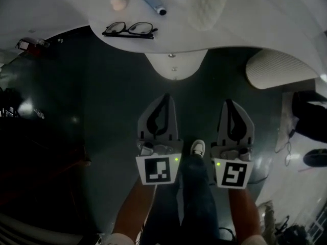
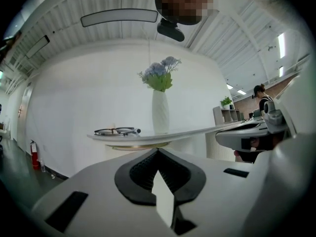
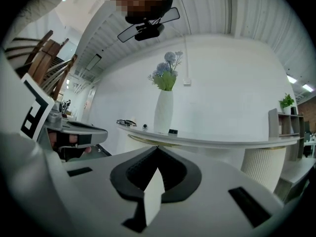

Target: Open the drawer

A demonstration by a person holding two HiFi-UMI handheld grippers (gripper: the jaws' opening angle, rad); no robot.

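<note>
Straight ahead of the gap between my two tongs, tucked under the near edge of the tabletop, a rounded white block (image 1: 173, 68) with small fittings down its middle juts toward me; whether it is the drawer front I cannot tell.

My left tongs (image 1: 164, 97) are closed on nothing, tips pressed together; my right tongs (image 1: 228, 102) are likewise closed and empty. The two sit side by side, apart from each other, both short of the block and touching nothing; dark floor (image 1: 76, 116) lies open between tips and block.

The white table (image 1: 235, 29) has a curved edge that sweeps across beyond both tips; in each gripper view that edge stands a little higher than the tips.

On the top, beyond my left tongs, black glasses (image 1: 129, 29) lie close to the edge; farther back are a grey-blue tube (image 1: 153, 3) and a small pink thing (image 1: 118, 2); a tall white vase (image 2: 160, 113) with flowers (image 2: 160, 75) stands upright beyond the tips.

Right of my right tongs a ribbed white column (image 1: 278, 68) crowds that side; left of my left tongs the floor runs wide. My shoe (image 1: 197, 148) shows between the tongs' bodies.
</note>
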